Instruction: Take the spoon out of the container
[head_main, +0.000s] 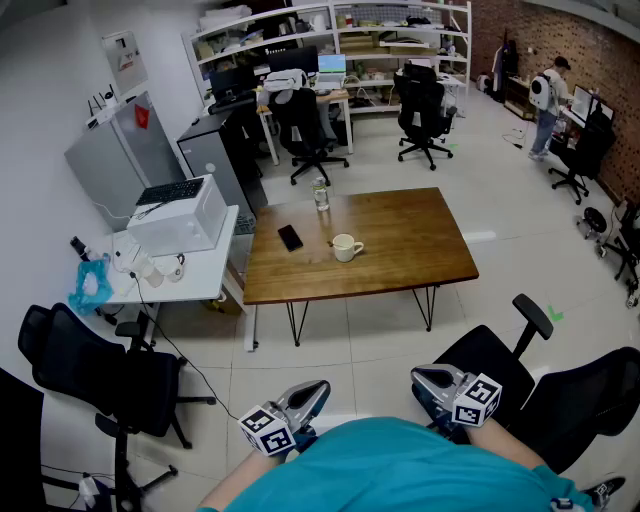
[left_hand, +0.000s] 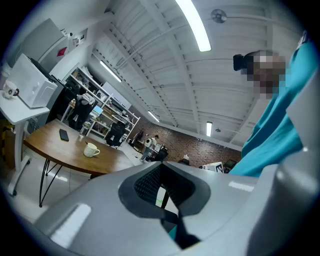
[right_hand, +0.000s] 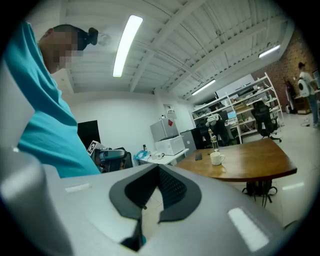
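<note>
A white mug stands near the middle of the wooden table, far ahead of me. A thin handle, probably the spoon, pokes out at its left rim. The mug also shows small in the left gripper view, and the mug again in the right gripper view. My left gripper and right gripper hang close to my body, well short of the table. Both hold nothing. The left gripper has its jaws together, and so does the right gripper.
A black phone and a water bottle lie on the table. A white side desk with a microwave stands to the left. Black office chairs flank me on both sides. A person stands at the far right.
</note>
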